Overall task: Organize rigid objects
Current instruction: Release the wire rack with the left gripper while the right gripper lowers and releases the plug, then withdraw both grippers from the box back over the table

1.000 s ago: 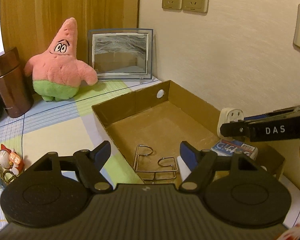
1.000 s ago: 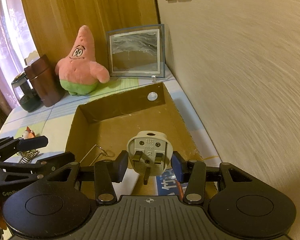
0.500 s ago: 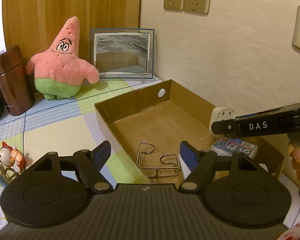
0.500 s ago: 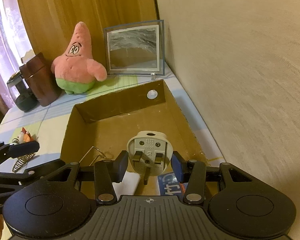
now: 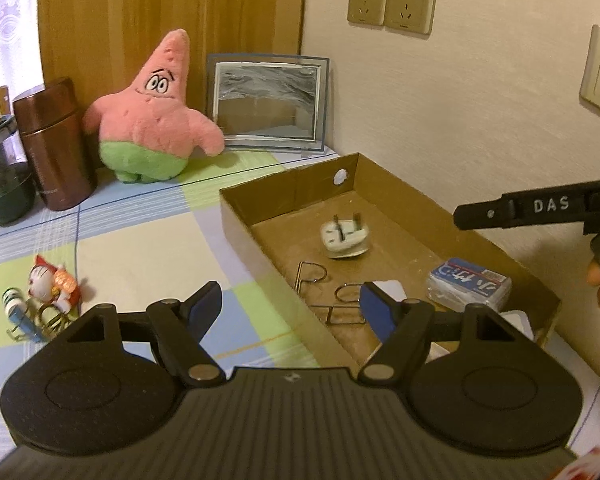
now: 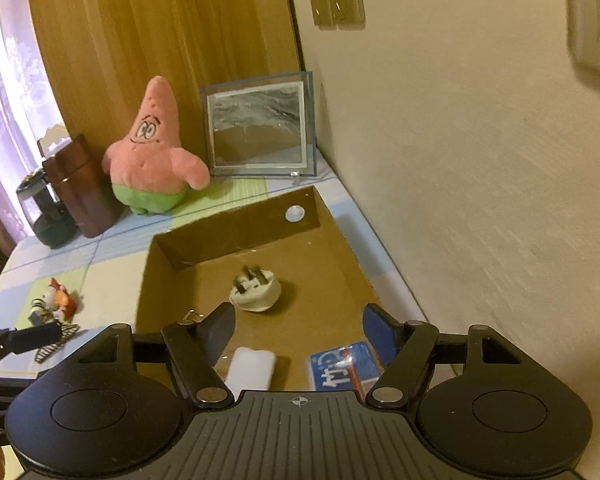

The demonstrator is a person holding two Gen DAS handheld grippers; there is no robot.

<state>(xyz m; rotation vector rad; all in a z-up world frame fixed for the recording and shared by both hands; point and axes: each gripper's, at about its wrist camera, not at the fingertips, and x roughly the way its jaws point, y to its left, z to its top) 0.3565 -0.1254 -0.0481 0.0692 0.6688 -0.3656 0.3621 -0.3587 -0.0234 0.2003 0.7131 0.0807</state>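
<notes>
A white plug adapter (image 5: pixel 345 237) lies on its side on the floor of the shallow cardboard box (image 5: pixel 244 200), prongs up; it also shows in the right wrist view (image 6: pixel 255 291). The box also holds a bent wire piece (image 5: pixel 324 292), a blue card pack (image 5: pixel 470 285) and a white block (image 6: pixel 250 366). My right gripper (image 6: pixel 299 330) is open and empty above the box's near end. My left gripper (image 5: pixel 290 308) is open and empty over the box's left wall. A small figurine (image 5: pixel 52 282) with a spring and metal bits lies on the cloth at left.
A pink star plush (image 5: pixel 154 114), a framed sand picture (image 5: pixel 266 102), a brown canister (image 5: pixel 54 144) and a dark jar (image 5: pixel 4 190) stand at the back. The wall (image 5: pixel 460 100) runs close along the box's right side. The box (image 6: pixel 236 236) sits on a checked cloth.
My right gripper opened and let go of the plug adapter, which now lies on the box floor. The right gripper has drawn up and back. The left gripper stayed open.
</notes>
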